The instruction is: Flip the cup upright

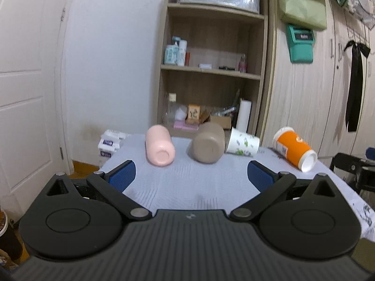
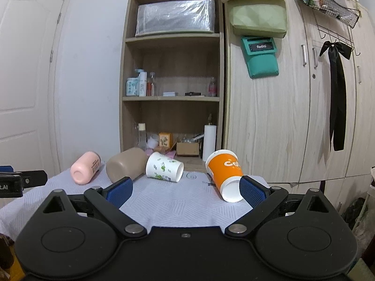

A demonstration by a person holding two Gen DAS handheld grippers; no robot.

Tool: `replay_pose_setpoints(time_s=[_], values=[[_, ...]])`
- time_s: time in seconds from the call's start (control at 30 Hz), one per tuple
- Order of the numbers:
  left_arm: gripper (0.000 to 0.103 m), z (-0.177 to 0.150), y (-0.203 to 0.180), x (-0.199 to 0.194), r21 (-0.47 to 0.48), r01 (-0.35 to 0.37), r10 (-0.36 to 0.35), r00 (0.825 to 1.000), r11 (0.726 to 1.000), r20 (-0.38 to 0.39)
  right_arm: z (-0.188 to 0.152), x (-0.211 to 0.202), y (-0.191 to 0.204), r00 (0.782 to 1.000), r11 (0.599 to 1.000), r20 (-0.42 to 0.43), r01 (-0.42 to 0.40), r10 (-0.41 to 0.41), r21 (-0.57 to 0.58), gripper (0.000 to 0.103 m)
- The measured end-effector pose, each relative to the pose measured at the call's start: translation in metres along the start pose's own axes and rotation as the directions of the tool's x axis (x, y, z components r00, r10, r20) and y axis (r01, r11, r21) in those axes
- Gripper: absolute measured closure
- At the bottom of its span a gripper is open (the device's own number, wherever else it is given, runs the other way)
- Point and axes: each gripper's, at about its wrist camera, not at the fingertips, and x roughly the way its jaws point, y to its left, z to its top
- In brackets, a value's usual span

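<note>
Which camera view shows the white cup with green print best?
The right wrist view. There the white cup with green print lies on its side in full, open mouth facing right. In the left wrist view the cup is slightly blurred, and the brown cup hides its base.

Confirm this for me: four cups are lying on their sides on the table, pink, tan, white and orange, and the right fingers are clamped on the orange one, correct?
Not quite. The right gripper is open and holds nothing; the right wrist view shows the orange cup lying free beside it.
</note>
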Motion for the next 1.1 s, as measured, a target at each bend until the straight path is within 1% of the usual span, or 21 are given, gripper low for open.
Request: replay_pose_setpoints(time_s=[0.13,0.4,0.63,0.73,0.93,1.1], values=[[0.000,-0.0012,-0.0003,0.0018,0.001,-0.020,0.020,1.000,1.000,0.022,0.0001,-0.0008,-0.0013,1.000,1.000,0.002,-0.004,0.004,0.006,0.002],[0.000,-0.0035,-0.0022,0.0023,0.013,-0.024,0.023,0.999,1.000,0.024,0.0004,0.0006,-0.0008,1.000,1.000,0.002,-0.001,0.001,-0.004,0.002],[0.000,0.0013,0.0013,0.0024,-0.011,0.019,-0.019,1.000,1.000,-0.004,0.0003,0.0019,-0.0022,1.000,1.000,-0.001,-0.007,0.007,-0.001,0.001],[0.000,0.0020,0.0013,0.0002,0.001,0.011,-0.011,1.000,1.000,-0.001,0.0010,0.0001,-0.0023,1.000,1.000,0.013,-0.016,0.016,0.011,0.000],[0.000,0.0003,0.0010,0.0043,0.016,-0.009,0.009,1.000,1.000,-0.023,0.0019,0.0005,-0.0002,1.000,1.000,0.004,-0.013,0.013,0.000,0.000],[0.000,-0.0016,-0.0005,0.0079,0.030,-0.010,0.012,0.999,0.999,-0.041,0.0029,0.0004,-0.0018,1.000,1.000,0.006,-0.013,0.013,0.010,0.000]])
